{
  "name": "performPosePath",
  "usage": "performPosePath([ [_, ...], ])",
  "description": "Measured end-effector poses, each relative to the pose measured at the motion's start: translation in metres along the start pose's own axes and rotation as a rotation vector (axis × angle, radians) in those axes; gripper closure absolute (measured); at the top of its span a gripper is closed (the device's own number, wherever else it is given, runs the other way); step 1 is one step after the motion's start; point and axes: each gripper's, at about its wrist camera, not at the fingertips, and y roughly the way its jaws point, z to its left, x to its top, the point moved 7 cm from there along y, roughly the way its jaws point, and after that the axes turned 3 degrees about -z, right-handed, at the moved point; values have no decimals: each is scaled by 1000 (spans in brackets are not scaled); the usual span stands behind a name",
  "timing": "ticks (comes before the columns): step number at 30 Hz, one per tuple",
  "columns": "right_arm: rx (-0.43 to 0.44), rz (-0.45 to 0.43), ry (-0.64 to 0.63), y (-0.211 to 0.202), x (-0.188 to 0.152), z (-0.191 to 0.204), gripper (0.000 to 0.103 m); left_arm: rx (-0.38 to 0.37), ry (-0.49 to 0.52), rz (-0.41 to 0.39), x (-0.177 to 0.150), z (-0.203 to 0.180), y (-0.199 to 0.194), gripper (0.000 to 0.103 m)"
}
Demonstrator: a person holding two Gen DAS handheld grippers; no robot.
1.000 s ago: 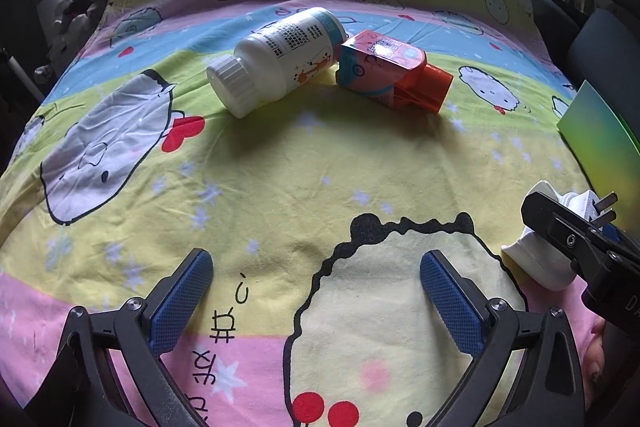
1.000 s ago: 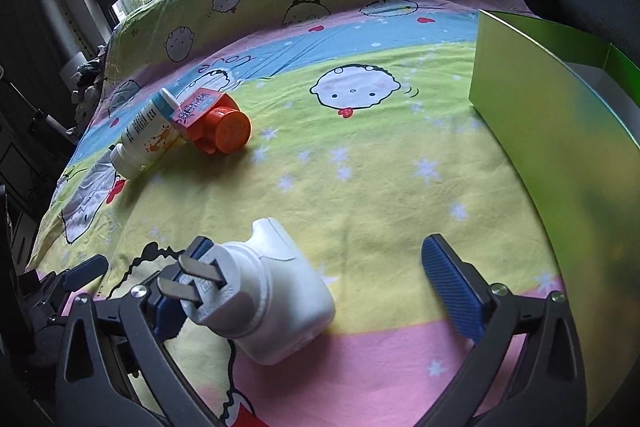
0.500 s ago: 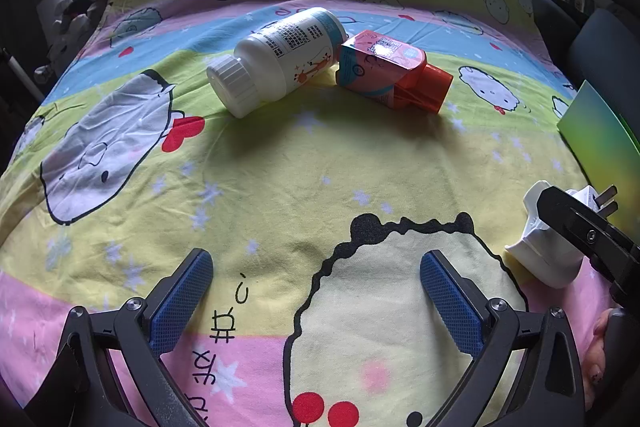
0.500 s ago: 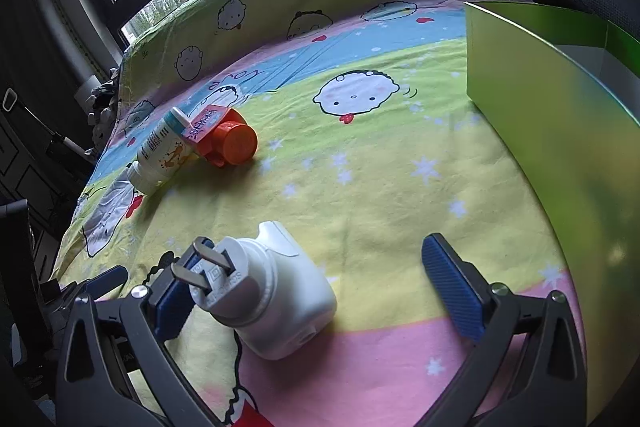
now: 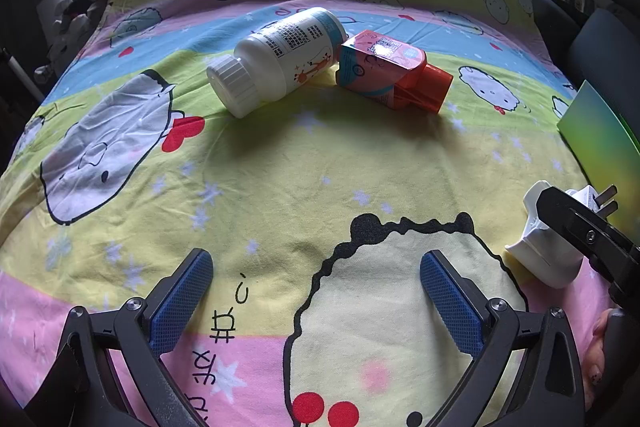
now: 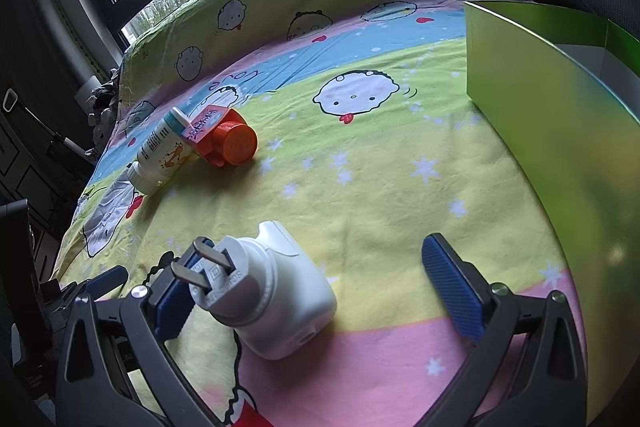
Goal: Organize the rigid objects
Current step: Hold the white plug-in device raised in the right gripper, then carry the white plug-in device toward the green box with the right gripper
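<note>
Right wrist view: right tool spread wide around white plug adapter; probably light, rigid, smooth — grip its body, not prongs

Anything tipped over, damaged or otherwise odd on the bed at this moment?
Nothing looks damaged or spilled. The white bottle lies on its side, cap on, its base against the toppled orange-capped container. The white plug adapter also lies on its side, prongs in the air, between the open right gripper's fingers.
</note>
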Motion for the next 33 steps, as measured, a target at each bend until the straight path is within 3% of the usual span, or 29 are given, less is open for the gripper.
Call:
performPosePath([
  [12,-6,3,-5,2,0,0,1,0,0,0,0,0,0,0],
  [24,-95,40,-60,1,0,7,2,1,0,1,0,0,1,0],
  [27,-68,82,-71,-2,0,15,6,1,0,1,0,0,1,0],
  [33,-4,66,-67,-21,8,23,8,-8,-41,17,-2,-1,-8,0],
])
